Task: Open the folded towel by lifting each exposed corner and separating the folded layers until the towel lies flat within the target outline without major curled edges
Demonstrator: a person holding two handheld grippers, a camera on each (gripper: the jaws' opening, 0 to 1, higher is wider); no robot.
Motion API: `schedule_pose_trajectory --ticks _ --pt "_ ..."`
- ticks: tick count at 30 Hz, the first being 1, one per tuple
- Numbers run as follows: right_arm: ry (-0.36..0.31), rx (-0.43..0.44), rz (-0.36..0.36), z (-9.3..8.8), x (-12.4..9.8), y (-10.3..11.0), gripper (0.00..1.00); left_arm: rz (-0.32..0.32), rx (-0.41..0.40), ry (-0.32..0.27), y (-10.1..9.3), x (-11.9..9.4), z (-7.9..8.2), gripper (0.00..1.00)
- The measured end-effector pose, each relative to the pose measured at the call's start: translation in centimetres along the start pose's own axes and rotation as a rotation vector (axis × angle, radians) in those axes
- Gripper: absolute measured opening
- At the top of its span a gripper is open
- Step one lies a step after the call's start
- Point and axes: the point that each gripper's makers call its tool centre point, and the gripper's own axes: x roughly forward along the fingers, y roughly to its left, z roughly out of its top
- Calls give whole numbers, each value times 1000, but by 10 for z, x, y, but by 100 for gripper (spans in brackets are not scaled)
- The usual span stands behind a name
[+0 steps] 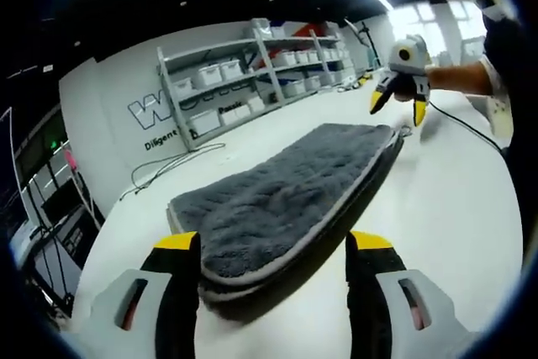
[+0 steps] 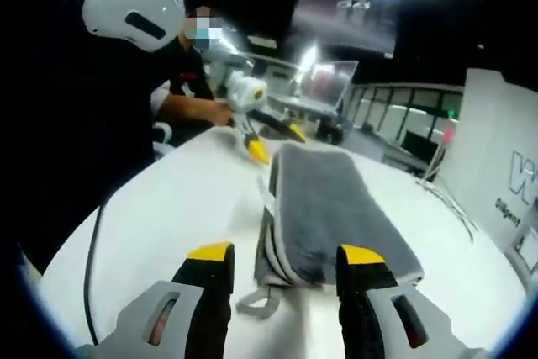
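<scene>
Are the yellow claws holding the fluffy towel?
No. Both grippers, left and right, stand open at opposite ends of the folded grey towel, gripping nothing.

The towel [image 1: 286, 195] is fluffy grey cloth with a smooth lighter edging, lying on a smooth matt white table [image 1: 454, 208].

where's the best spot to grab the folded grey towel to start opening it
Grip the top layer's corner at the end of the grey towel nearest the right gripper, probably from that end, low along the white table. The stacked edges and a small hanging loop are exposed there, so one jaw could likely slide under just the top layer.
</scene>
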Motion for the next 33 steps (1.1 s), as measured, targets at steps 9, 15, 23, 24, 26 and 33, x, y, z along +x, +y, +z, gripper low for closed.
schedule_pose_trajectory --ticks 9,15,23,24,26,33 --pt "44 -63 -65 -10 2 -10 37 8 8 7 4 1 -3 66" --pt "60 -79 -62 -13 7 -10 36 14 10 15 6 3 -6 64" --pt "53 -88 -59 -13 13 -7 30 22 15 19 10 4 -8 59" --pt "51 -90 -59 -13 13 -7 29 22 12 17 10 4 -7 58" --pt "51 -87 -57 -13 14 -7 29 22 4 13 11 4 -7 56" --pt "25 -77 -61 -9 16 -5 19 21 12 16 11 5 -7 50"
